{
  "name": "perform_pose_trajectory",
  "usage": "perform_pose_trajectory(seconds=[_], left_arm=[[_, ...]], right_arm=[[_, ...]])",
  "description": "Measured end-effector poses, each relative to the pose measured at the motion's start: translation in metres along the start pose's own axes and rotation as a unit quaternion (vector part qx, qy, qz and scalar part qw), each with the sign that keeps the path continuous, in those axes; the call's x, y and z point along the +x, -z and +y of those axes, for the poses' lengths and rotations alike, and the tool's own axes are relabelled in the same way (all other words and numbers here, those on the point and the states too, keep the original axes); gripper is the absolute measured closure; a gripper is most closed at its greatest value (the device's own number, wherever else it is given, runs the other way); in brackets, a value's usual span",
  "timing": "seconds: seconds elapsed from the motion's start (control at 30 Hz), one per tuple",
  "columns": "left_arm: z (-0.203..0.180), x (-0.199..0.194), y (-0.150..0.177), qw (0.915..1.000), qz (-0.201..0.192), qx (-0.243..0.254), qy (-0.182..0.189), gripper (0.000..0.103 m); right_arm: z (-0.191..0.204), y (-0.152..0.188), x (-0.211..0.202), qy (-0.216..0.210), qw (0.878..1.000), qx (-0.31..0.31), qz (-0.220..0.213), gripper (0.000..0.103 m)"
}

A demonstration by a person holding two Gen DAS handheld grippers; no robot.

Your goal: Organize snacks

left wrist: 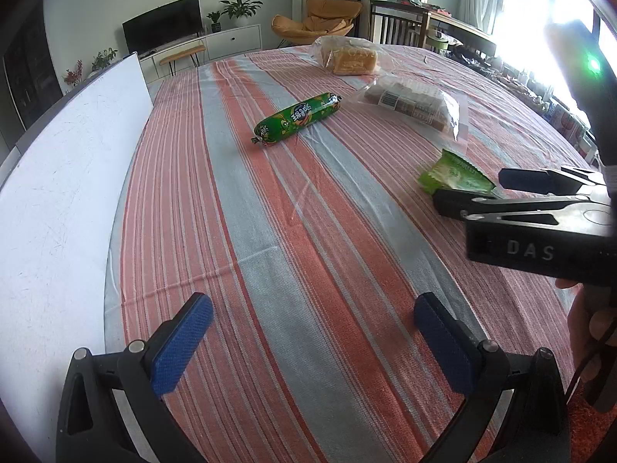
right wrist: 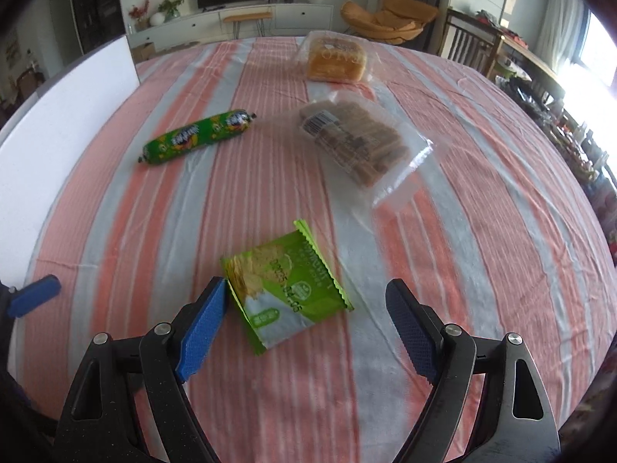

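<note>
A: How did the right gripper (right wrist: 304, 328) sit?

B: It pointed steeply down at the striped tablecloth (right wrist: 270, 405), jaws spread wide with nothing clamped. The green snack packet (right wrist: 283, 287) lay flat between the blue pads, its corner right at the left pad; whether they touched could not be told.

A: And the left gripper (left wrist: 312, 341)?

B: Also tilted down and gaping, only bare cloth between its fingers.

A: What did the left wrist view add?

B: It showed the right gripper (left wrist: 474, 193) from the side, reaching in from the right edge low over the green packet (left wrist: 457, 173), with part of the person's hand (left wrist: 588, 332) below it. A white board (left wrist: 69, 177) ran along the table's left edge.

A: And the right wrist view?

B: The packet's whole face, plus one blue pad of the left gripper (right wrist: 34, 295) at the far left. Both views showed the green sausage (right wrist: 196, 135), a clear bag of wafer bars (right wrist: 354, 141) and bagged bread (right wrist: 335, 59) well beyond the packet.
</note>
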State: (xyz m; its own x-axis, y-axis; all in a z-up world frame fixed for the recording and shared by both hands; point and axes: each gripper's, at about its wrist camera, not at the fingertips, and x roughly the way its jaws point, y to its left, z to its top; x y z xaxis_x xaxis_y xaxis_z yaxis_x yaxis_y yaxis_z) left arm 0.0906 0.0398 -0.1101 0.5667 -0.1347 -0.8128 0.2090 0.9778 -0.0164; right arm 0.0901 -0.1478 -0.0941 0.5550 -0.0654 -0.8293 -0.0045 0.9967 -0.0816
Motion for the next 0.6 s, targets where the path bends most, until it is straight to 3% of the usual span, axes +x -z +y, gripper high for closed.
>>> perform_pose_trajectory(seconds=[0.1,0.3,0.37,0.4,0.47,0.6], left_arm=[[0.0,0.0,0.0,1.0,0.0,0.0,0.0,0.0],[0.0,0.0,-0.001,1.0,0.002,0.001,0.001,0.0],[0.0,0.001,-0.007,0.9993,0.037,-0.001,0.002,0.001],[0.0,0.0,-0.013,0.9985,0.054,-0.007,0.009,0.001],[0.0,-0.015,-0.031,0.9987,0.04,-0.013,0.027,0.003],[-0.004,-0.037,-0.09,0.9998,-0.003,0.018,-0.009,0.003]], right_arm=[[-0.039,0.009,-0.005,0.01,0.999,0.042,0.0,0.017],[-0.082,0.031,-0.022,-0.031,0.992,0.116,-0.034,0.017],[-0.095,0.036,-0.025,-0.039,0.987,0.152,-0.043,0.017],[-0.102,0.037,-0.026,-0.044,0.983,0.171,-0.047,0.017],[-0.115,0.042,-0.03,-0.07,0.973,0.209,-0.062,0.017],[-0.128,0.045,-0.031,-0.108,0.96,0.247,-0.079,0.017]])
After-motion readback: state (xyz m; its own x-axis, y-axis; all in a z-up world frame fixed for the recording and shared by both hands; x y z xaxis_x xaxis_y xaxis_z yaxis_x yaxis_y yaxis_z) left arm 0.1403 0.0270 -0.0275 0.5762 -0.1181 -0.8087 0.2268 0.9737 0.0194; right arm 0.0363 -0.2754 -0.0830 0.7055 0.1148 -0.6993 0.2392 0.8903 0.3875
